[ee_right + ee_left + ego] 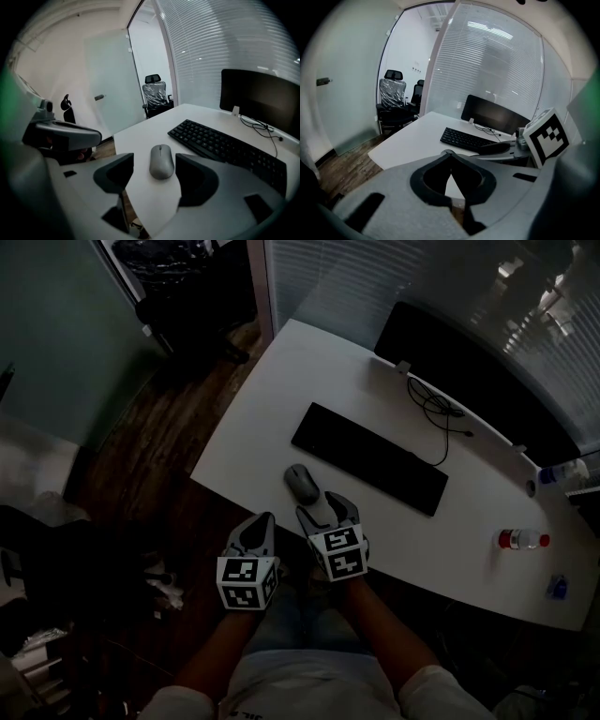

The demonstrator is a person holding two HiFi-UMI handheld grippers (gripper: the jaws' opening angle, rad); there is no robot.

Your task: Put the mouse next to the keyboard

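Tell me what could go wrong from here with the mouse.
1. The mouse lies near the front edge of the desk. The right gripper has its jaws open either side of it, not touching. A snag while pulling back could drag it off.
2. The jaw on the keyboard side sits close to the keys; a sideways swing might shove the keyboard.
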